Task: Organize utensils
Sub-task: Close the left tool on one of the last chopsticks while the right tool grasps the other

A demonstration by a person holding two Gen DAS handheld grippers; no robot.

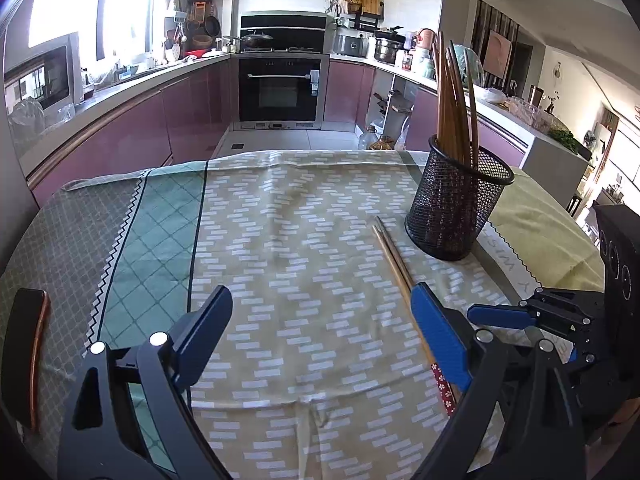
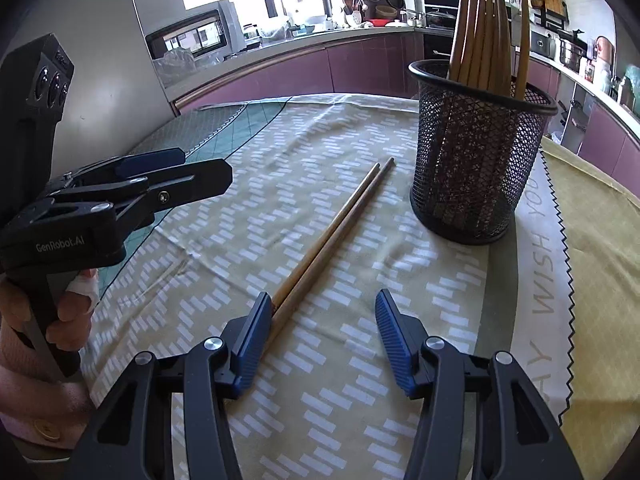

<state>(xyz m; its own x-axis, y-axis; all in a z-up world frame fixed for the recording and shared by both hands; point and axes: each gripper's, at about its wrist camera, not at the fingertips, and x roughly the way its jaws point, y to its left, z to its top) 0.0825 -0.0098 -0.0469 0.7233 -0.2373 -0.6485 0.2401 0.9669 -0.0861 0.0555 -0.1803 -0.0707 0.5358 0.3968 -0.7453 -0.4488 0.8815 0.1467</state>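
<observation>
A pair of wooden chopsticks lies flat on the patterned tablecloth; it also shows in the right wrist view. A black mesh holder with several chopsticks standing in it sits to the right of them, also in the right wrist view. My left gripper is open and empty, its right finger just over the chopsticks' near end. My right gripper is open, low over the cloth, its left finger beside the chopsticks' near end. Each gripper shows in the other's view.
The table is covered with a beige and green cloth. A dark phone-like object lies at the left edge. Kitchen counters, an oven and a microwave stand beyond the table.
</observation>
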